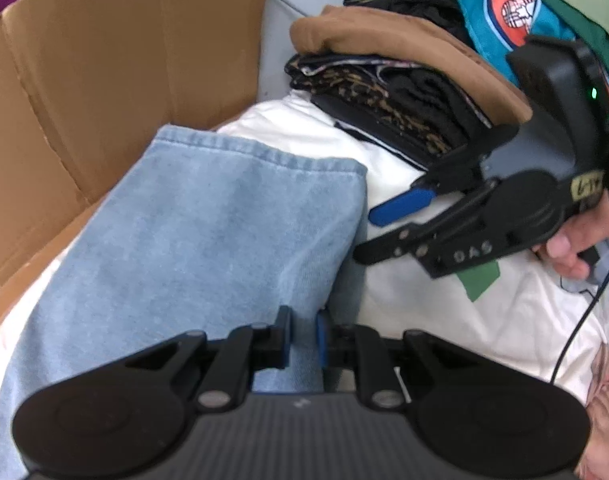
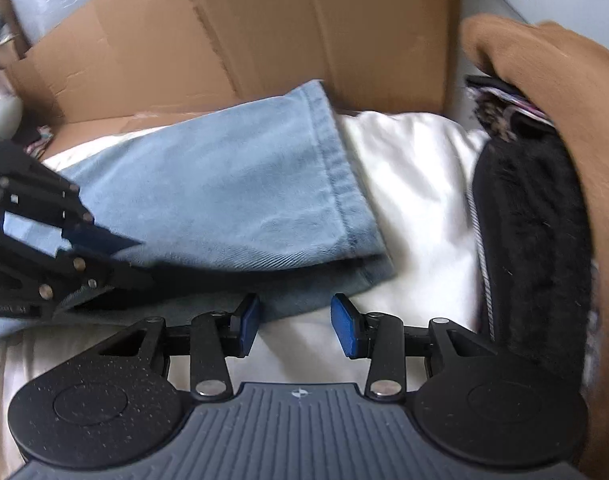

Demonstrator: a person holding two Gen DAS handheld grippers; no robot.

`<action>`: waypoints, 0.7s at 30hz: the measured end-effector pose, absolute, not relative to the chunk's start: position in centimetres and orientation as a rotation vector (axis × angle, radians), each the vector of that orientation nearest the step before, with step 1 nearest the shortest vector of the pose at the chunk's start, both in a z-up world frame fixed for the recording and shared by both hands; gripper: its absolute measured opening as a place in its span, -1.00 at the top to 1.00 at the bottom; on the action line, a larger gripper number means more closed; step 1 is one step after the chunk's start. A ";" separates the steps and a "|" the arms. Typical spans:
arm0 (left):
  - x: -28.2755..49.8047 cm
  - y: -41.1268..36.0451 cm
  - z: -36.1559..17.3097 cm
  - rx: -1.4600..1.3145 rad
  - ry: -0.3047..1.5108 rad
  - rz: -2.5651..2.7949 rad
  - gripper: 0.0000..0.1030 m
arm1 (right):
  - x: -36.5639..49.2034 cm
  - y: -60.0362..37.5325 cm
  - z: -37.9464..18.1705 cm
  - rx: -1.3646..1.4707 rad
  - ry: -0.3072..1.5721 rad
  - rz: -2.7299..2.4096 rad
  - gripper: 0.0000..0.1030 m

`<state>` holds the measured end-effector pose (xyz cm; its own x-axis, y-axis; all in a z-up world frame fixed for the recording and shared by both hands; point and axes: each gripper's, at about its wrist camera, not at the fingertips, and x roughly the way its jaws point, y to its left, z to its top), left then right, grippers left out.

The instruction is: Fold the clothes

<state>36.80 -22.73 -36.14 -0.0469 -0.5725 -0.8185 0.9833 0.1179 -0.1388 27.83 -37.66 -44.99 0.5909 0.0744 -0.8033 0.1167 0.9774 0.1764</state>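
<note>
Jeans pinched in left hand-held gripper — right apart.

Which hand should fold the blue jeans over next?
Probably left. The left tongs are already shut on the jeans, while the right tongs are open and beside the hem, holding nothing.

A white padded fabric surface, soft like a quilt or bed cover, carries everything. A pair of light blue denim jeans lies across its left side, hem towards the far edge. To the right sits a stack of folded clothes, black and patterned pieces topped by a brown fleece garment. A flattened brown cardboard box stands along the far left edge, touching the jeans.
</note>
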 end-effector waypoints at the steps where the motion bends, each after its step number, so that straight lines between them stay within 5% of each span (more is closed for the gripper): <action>1: 36.8 -22.8 -36.3 0.602 0.892 -1.395 0.76 | 27.7 -37.8 -44.9 0.231 0.939 -0.033 0.11; 4: 36.6 -23.2 -36.8 0.602 0.895 -1.411 0.92 | 27.4 -38.1 -44.6 0.262 0.922 -0.040 0.11; 15: 35.7 -23.9 -37.1 0.626 0.867 -1.431 0.94 | 30.8 -39.0 -42.4 0.277 0.891 -0.043 0.11; 18: 35.8 -24.2 -37.3 0.620 0.887 -1.416 0.90 | 32.0 -39.2 -41.8 0.279 0.886 -0.043 0.11; 21: 36.0 -24.0 -37.0 0.605 0.913 -1.406 0.63 | 32.4 -39.2 -41.5 0.282 0.887 -0.039 0.11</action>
<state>36.03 -23.97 -37.04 -0.0702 -0.5610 -0.8248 0.9818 0.1076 -0.1568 32.41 -39.20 -41.46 0.6338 0.0827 -0.7690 0.1495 0.9624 0.2266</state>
